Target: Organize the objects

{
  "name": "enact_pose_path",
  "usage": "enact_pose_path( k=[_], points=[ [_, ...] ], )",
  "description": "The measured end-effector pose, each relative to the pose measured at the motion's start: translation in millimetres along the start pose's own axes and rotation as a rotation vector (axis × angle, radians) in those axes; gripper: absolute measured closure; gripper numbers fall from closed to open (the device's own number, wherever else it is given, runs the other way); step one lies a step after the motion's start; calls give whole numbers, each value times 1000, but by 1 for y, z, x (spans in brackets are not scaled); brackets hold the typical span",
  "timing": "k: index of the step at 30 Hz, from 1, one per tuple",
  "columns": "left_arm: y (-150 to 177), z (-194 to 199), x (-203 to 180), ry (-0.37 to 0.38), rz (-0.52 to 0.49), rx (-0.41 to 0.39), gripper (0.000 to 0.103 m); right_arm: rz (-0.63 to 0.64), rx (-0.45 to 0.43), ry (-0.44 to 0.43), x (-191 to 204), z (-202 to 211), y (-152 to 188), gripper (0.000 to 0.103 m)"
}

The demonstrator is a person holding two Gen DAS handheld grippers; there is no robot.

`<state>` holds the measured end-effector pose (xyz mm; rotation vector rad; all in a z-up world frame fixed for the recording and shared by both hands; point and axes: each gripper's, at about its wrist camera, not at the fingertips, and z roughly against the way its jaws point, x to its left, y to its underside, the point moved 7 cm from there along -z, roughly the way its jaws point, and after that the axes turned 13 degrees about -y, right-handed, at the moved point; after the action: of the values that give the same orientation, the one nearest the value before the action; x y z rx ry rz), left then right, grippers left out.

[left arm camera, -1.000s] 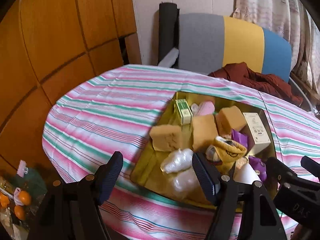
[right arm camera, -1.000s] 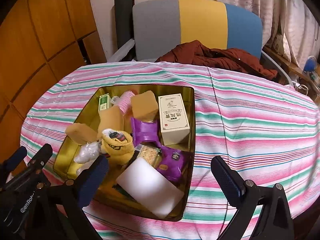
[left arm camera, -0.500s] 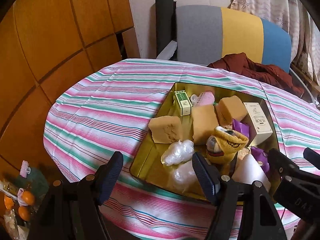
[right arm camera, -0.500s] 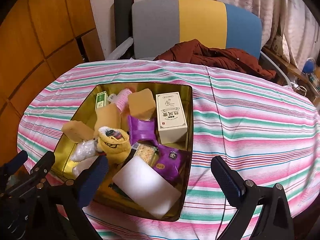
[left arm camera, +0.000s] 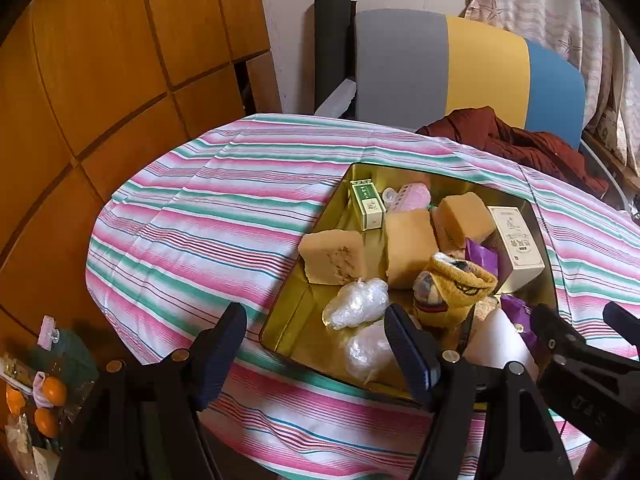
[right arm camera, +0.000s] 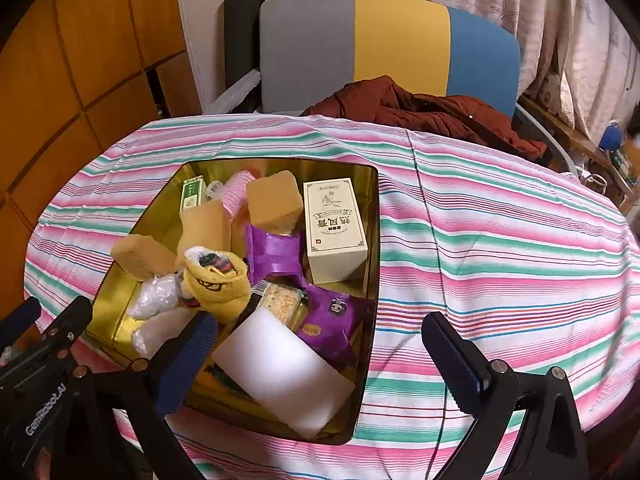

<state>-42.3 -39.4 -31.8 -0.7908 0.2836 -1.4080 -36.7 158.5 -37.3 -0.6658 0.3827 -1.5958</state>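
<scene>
A gold tin tray stands on the striped tablecloth in the middle of the right wrist view, and all the task's things lie inside it in a loose heap; none lies on the cloth around it. At the upper right of the tray a cream box leans against the wall, with a tan sponge block just beside it to the left and a small green box in the upper left corner. A yellow sock sits on top near the centre, and a white foam slab fills the lower part, beside a purple snack packet. The left gripper and the right gripper both hover at the lower edge of the frames with fingers spread wide and nothing between them. Such a heap fits two stages: things collected into the tray, or things waiting to be taken out and sorted.
</scene>
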Motion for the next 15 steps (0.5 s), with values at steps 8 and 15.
enact_pose_path(
  k=[8,15],
  points=[
    [0,3,-3,12,-6,-10,31,-22,-1,8,-5,-1,0,0],
    [2,3,-8,26,-13,-9,38,-14,1,7,-4,-1,0,0]
  ],
)
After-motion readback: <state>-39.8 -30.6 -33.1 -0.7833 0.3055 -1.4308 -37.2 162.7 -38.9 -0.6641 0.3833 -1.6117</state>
